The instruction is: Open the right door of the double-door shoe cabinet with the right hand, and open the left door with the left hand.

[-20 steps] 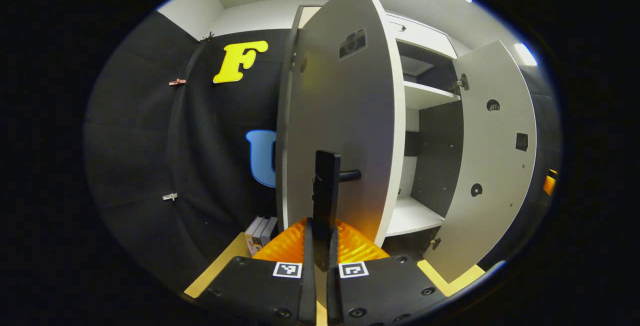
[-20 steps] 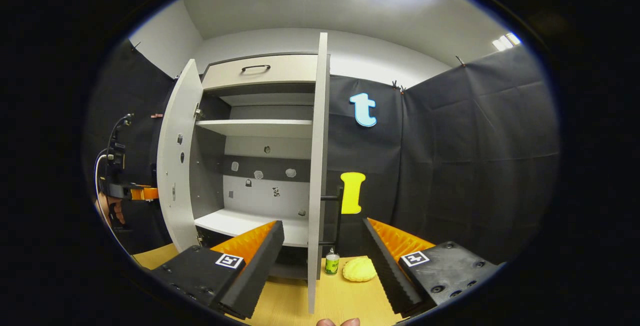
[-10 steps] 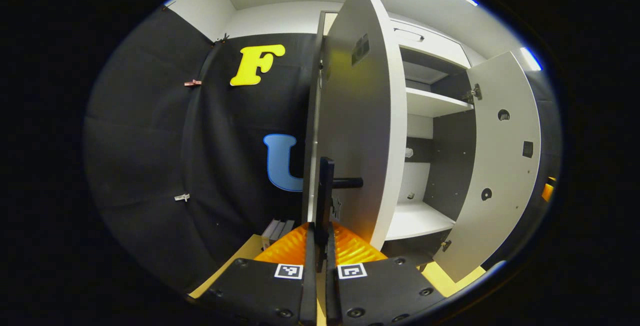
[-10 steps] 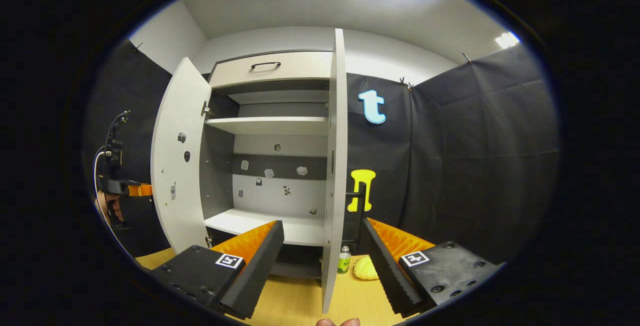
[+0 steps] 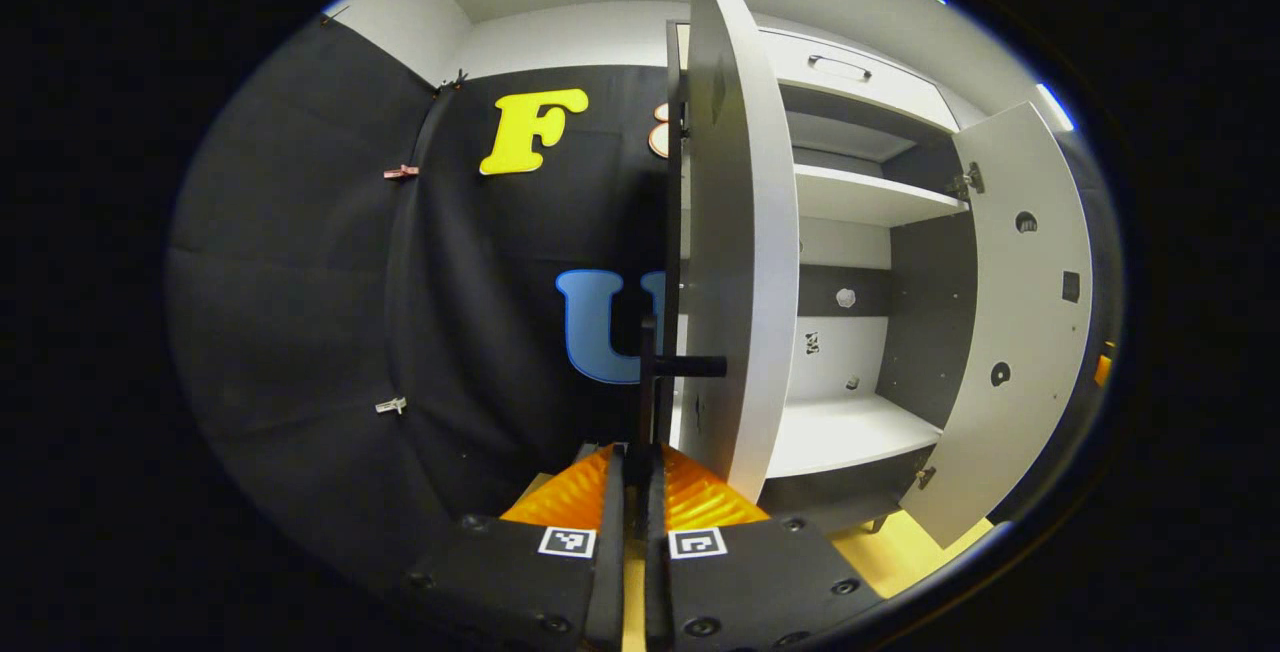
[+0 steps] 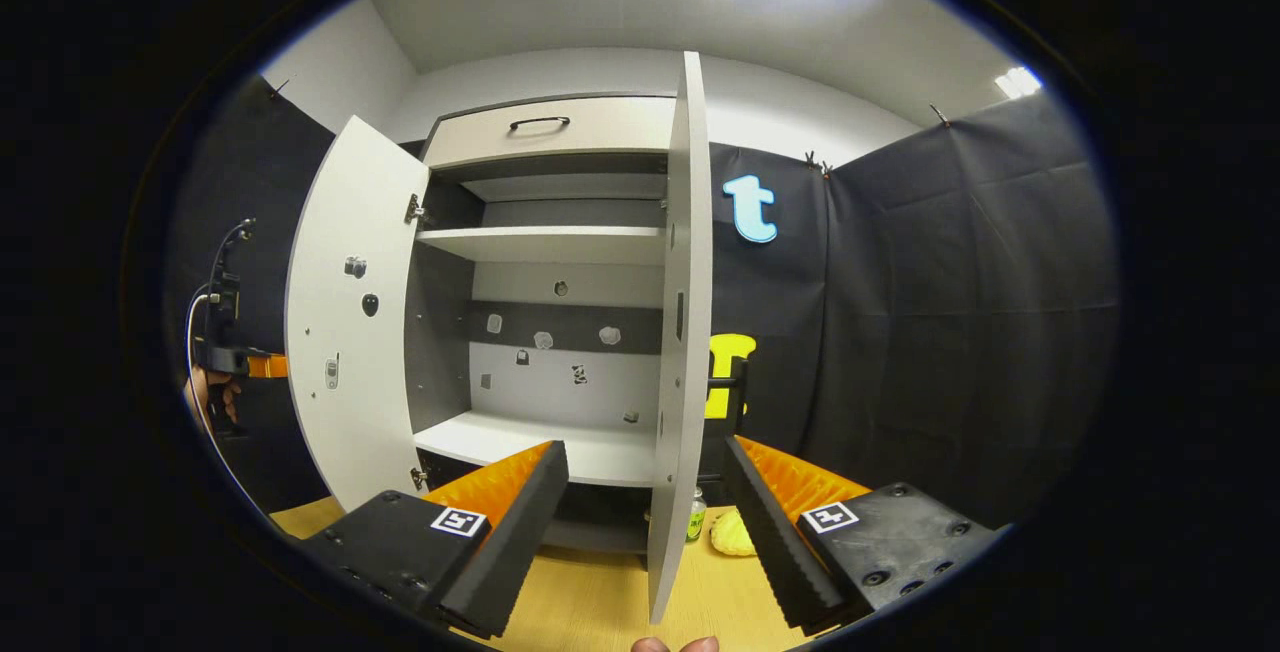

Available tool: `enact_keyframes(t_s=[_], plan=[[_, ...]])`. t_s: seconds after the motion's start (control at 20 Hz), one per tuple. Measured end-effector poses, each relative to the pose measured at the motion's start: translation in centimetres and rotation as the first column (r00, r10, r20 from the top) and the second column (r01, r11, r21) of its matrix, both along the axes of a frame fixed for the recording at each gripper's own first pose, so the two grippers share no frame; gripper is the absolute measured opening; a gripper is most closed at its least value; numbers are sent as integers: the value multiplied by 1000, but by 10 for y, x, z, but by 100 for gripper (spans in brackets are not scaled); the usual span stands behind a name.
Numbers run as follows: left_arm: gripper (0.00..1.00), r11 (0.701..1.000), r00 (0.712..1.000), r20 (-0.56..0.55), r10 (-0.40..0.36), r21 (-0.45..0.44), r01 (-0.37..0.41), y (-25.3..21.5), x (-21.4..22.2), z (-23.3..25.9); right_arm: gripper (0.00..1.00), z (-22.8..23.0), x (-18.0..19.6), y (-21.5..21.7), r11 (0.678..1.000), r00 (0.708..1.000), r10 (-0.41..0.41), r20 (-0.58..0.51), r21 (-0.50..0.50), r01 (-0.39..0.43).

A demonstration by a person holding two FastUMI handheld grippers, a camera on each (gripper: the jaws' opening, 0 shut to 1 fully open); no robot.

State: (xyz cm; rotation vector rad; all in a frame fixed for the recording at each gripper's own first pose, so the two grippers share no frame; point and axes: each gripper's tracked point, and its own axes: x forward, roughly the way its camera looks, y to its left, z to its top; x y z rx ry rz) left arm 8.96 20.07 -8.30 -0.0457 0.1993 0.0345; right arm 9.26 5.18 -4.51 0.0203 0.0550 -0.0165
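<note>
We judge the task as nearly done: both flat light-grey doors of the tall white and grey double-door shoe cabinet (image 6: 560, 262) stand swung out, approx. square to the front, and the shelves inside show bare. In the right gripper view the right door (image 6: 683, 332) is seen edge-on just in front of us, between the two fingers of the right gripper (image 6: 645, 522), which are wide apart and touch nothing; so we think the right hand already let its door go. The black bar handle of that door (image 6: 735, 387) sits on the far side of the panel, partly hidden. In the left gripper view the left gripper (image 5: 633, 492) has its fingers pressed together on the black bar handle of the left door (image 5: 655, 382), w/ the left door (image 5: 735, 232) beside it, also almost edge-on. The other gripper and a hand (image 6: 215, 397) show small at the left edge of the right gripper view, behind the left door. What is left, in our opinion: maybe a bit more swing of the left door, then release the handle. On the yellow wooden worktop (image 6: 600, 612) a small green bottle (image 6: 696, 522) and a yellow round thing (image 6: 735, 532) stand near the cabinet foot, apart from the doors.
</note>
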Motion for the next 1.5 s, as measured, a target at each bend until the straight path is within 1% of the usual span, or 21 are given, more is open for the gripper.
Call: enact_keyframes(t_s=[0.05, 0.1, 0.15, 0.2, 0.25, 0.35, 0.5, 0.65, 0.85, 0.9, 1.0, 1.15, 1.35, 1.45, 1.5], plan=[[10, 1000, 1000, 4, -12, -2, 12, 3, 1, 1, 99, 0, -1, -1, 1000, 1000, -1, 2, -3, 1], [17, 1000, 1000, 7, -20, -9, 21, 8, 2, -1, 98, 0, -3, -2, 1000, 1000, -3, 3, -7, 3], [20, 999, 1000, 1, -31, -20, 31, 12, 2, -2, 98, 0, -4, -3, 1000, 1000, -5, 3, -8, 5], [26, 999, 999, 0, -34, -32, 34, 15, 0, -2, 98, 0, -5, -6, 1000, 1000, -7, 3, -7, 7], [27, 999, 1000, -1, -31, -32, 31, 18, -2, -1, 98, 0, -7, -8, 1000, 1000, -10, 3, -6, 10], [48, 1000, 1000, 3, -30, -4, 30, 24, -4, 0, 98, 0, -9, -11, 1000, 1000, -13, 1, -1, 13], [57, 999, 999, -6, -34, 18, 34, 26, -11, -3, 98, 0, -12, -14, 1000, 1000, -14, -1, 10, 14], [60, 999, 1000, -1, -11, 44, 11, 29, -22, 0, 98, 1, -14, -13, 1000, 1000, -8, 2, 11, 8], [62, 991, 999, 0, 47, 126, -46, 34, -46, 4, 98, 2, -16, -10, 1000, 1000, 0, 1, 22, 0], [63, 990, 998, 8, 57, 130, -58, 31, -53, 6, 98, 1, -16, -9, 1000, 1000, 4, -2, 24, -4], [63, 991, 997, 28, 69, 110, -72, 23, -69, 11, 98, 1, -17, -8, 1000, 1000, 7, -4, 22, -6], [62, 995, 996, 65, 58, 79, -63, 2, -90, 26, 98, 4, -15, -9, 1000, 1000, 7, -2, 25, -7], [63, 994, 994, 113, 6, 107, -18, -34, -108, 54, 98, 15, -13, -8, 999, 1000, 16, 19, 39, -17], [64, 995, 990, 138, -14, 102, 0, -52, -111, 67, 98, 22, -13, -8, 999, 999, 15, 34, 41, -17], [68, 996, 989, 147, -24, 92, 10, -61, -112, 71, 98, 25, -13, -8, 999, 999, 16, 42, 43, -18]])
